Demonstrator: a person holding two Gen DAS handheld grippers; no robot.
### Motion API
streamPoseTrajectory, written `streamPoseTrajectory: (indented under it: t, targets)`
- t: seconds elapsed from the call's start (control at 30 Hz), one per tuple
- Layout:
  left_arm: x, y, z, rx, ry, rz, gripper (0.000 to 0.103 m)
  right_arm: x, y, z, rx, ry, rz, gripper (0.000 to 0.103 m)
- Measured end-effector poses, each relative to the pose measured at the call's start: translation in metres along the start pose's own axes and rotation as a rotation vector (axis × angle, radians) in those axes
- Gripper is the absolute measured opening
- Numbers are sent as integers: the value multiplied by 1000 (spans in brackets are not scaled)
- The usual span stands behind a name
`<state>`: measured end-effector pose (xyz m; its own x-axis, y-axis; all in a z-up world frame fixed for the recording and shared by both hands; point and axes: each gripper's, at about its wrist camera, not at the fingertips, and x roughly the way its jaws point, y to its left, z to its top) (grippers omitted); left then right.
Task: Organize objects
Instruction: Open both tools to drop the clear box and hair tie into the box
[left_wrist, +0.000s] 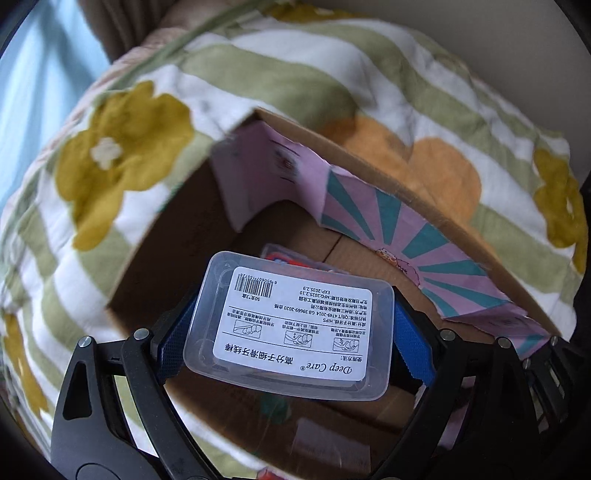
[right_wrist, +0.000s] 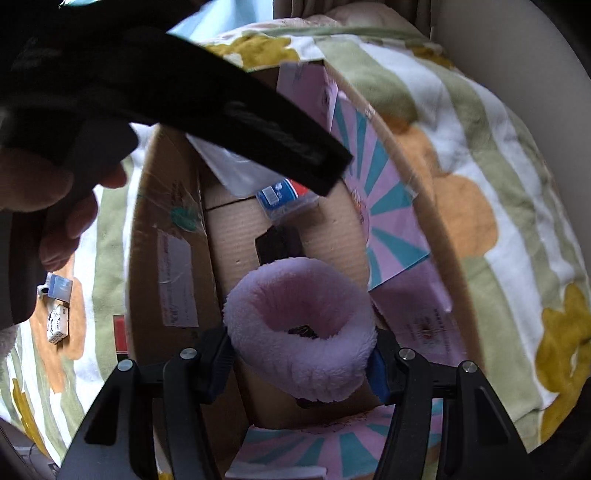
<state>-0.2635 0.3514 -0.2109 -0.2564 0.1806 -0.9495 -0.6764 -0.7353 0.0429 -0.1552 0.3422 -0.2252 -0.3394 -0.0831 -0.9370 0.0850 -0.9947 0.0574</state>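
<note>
While we hold both tools over the open cardboard box (left_wrist: 461, 225), our left gripper (left_wrist: 291, 325) has its blue-padded fingers (left_wrist: 410, 339) pinching a clear plastic floss-pick case (left_wrist: 291, 321) by its two short sides, label facing the camera with a barcode and the words "Deep Care" on it. The case hangs above the box opening, and below it we see another clear packet (left_wrist: 291, 258) with red and blue print lying on the box floor. Pink paper with teal rays (left_wrist: 391, 221) lines the far inner wall of the box, torn along its upper edge. The box sits on a bed covered by a quilt (left_wrist: 122, 147) with green and white stripes and mustard and orange flowers. In the right wrist view, our right gripper (right_wrist: 301, 354) has its fingers (right_wrist: 218, 354) pressed against the sides of a fluffy lilac ring (right_wrist: 299, 332), a plush loop with a hollow pink centre, held just above the box interior (right_wrist: 236, 236). The left tool (right_wrist: 221, 107) crosses the upper part of that view as a dark bar, with our left hand (right_wrist: 55, 206) wrapped around its handle. On the quilt to the left of the box lie two small cartons (right_wrist: 59, 306), one blue and one white with dark print, close together.
</note>
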Motion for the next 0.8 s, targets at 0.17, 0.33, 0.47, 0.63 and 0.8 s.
streamPoseTrajectory:
  t: [0.17,0.33,0.47,0.63,0.8]
  targets:
    - [12,-7,5,32,16,-9,92,7,-4,-3,7,8,9,56]
    - [5,-15,11,51,-17,-26,103,4,-6,-5,21,-14,13,90]
    - [-3,-22,13,87,-34,-16,103,-2,-3,-10,29,-48,48,102]
    - [-6,-22,12,91,-25,-8,103,-5,-3,-16,43,-47,56,102]
    - [-13,-23,8,90,-24,-4,103,-13,-7,-18,56,-63,54,102]
